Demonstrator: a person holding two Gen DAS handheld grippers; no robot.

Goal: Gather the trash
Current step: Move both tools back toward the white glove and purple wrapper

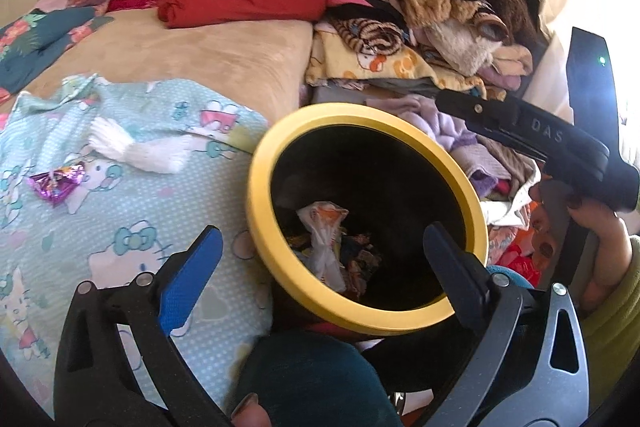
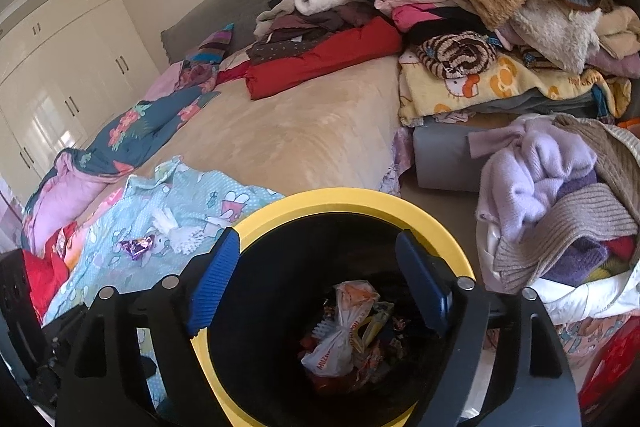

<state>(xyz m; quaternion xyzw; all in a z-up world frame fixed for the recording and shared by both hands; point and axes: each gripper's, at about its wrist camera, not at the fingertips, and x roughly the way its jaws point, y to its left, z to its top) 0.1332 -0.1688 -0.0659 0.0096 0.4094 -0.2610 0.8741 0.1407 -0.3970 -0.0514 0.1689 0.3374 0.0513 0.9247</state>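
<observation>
Purple foil marks the next piece of trash: a crumpled candy wrapper (image 1: 56,183) lying on the pale blue cartoon-print cloth (image 1: 132,227) spread over the bed, to the left of the yellow-rimmed bin (image 1: 256,163) and well apart from it. From the left gripper (image 1: 320,247) it sits off to the left and farther away; its long axis runs roughly left to right across the cloth. The left hand looks the nearer one, since the right gripper (image 2: 316,267) hangs directly over the bin's mouth, tilted down into it, with the wrapper off beyond its left finger. Both sets of jaws stand wide apart and hold nothing; between them only the bin's dark interior shows, where a knotted white plastic bag (image 2: 340,339) and other wrappers already lie. The left gripper also tilts downward, one finger over the cloth, the other over the bin. A white crumpled tissue-like piece (image 1: 136,151) lies between wrapper and bin, probably trash too. My judgement: the left hand must swing left and reach farther out.
</observation>
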